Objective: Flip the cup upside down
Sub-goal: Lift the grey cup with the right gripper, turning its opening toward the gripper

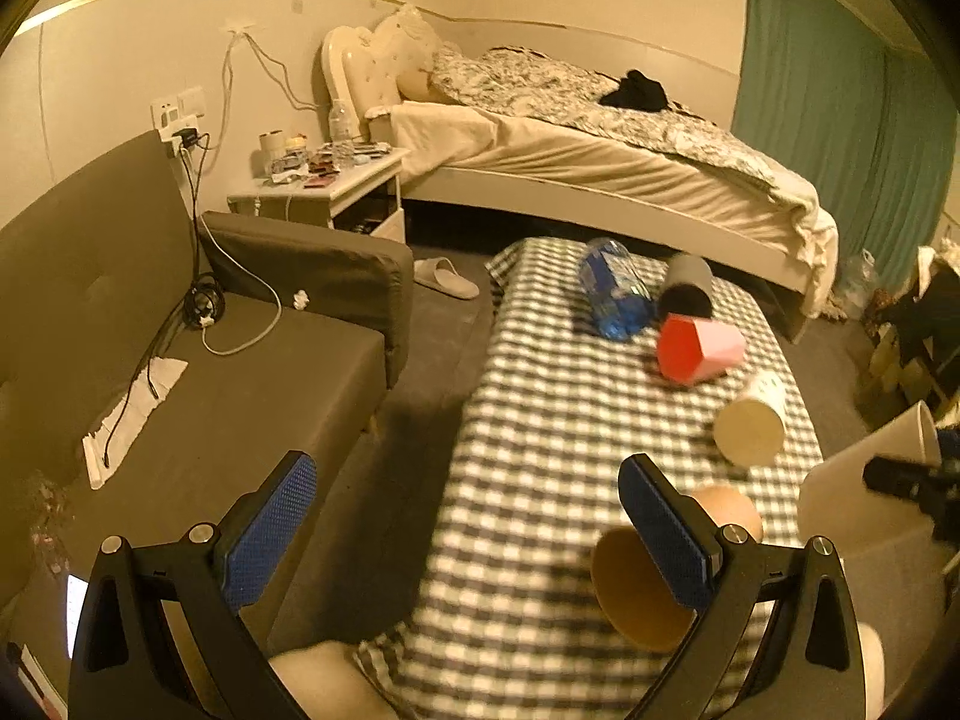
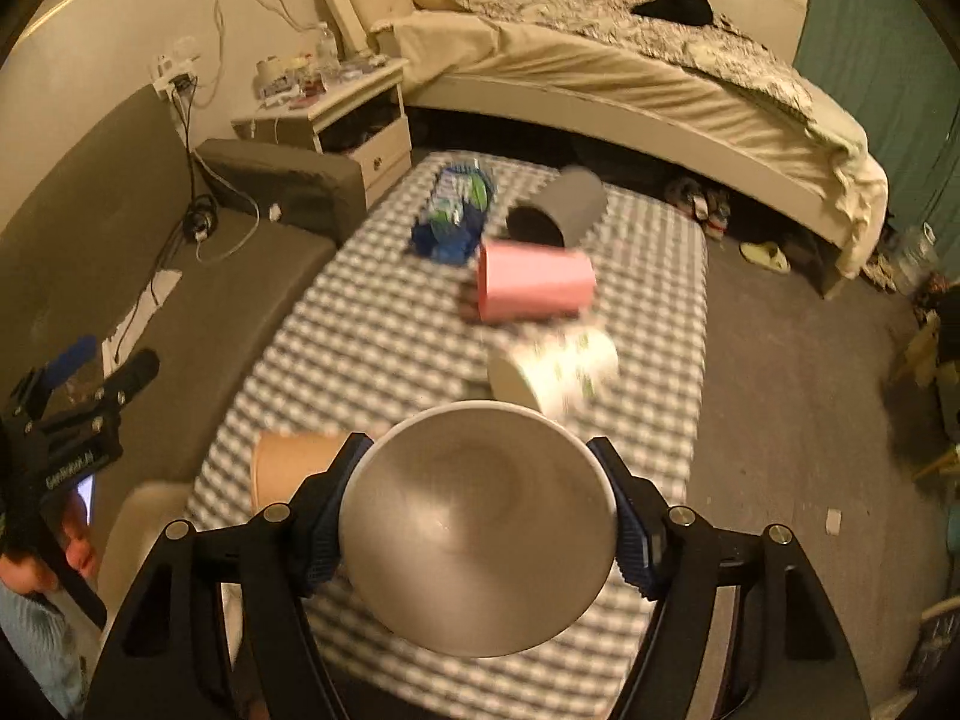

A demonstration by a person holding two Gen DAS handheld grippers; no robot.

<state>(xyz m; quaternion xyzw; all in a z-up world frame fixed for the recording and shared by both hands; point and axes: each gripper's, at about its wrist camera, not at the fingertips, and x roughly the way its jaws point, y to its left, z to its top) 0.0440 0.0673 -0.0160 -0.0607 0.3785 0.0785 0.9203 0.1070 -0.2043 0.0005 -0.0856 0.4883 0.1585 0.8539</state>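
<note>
My right gripper (image 2: 480, 480) is shut on a white cup (image 2: 480, 534), held above the near end of the checked table (image 2: 372, 324) with its open mouth facing the camera. The same cup shows at the right edge of the left wrist view (image 1: 864, 474). My left gripper (image 1: 468, 498) is open and empty, over the table's near left edge. A brown paper cup (image 1: 642, 588) lies on its side just behind its right finger; it also shows in the right wrist view (image 2: 288, 468).
On the table lie a pink cup (image 2: 534, 288), a grey cup (image 2: 564, 204), a cream printed cup (image 2: 558, 378) and a blue plastic bottle (image 2: 456, 210), all on their sides. A grey sofa (image 1: 198, 396) stands left, a bed (image 1: 600, 138) behind.
</note>
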